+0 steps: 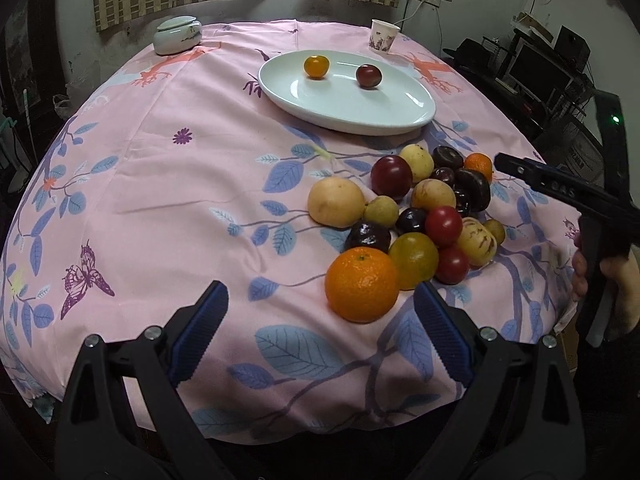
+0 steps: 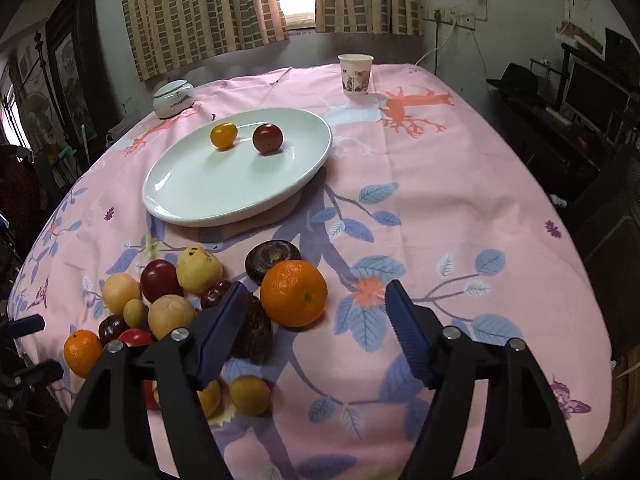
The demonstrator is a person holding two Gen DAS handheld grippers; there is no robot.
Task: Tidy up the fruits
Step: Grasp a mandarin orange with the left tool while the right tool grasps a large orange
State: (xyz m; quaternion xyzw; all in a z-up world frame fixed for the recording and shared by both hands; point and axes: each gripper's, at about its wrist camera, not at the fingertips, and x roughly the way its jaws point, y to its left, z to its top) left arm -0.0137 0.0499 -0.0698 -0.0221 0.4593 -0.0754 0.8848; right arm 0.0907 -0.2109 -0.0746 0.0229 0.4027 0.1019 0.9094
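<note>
A white oval plate on the pink tablecloth holds a small orange-yellow fruit and a dark red plum. A pile of fruits lies nearer me: a big orange, a yellow pear, red plums, dark purple fruits, red tomatoes. My left gripper is open and empty, just short of the big orange. My right gripper is open and empty above another orange; it also shows from the side in the left wrist view.
A lidded white ceramic jar stands at the table's far left. A paper cup stands at the far edge. Shelves with monitors stand off the table to the right. The table edge is close below both grippers.
</note>
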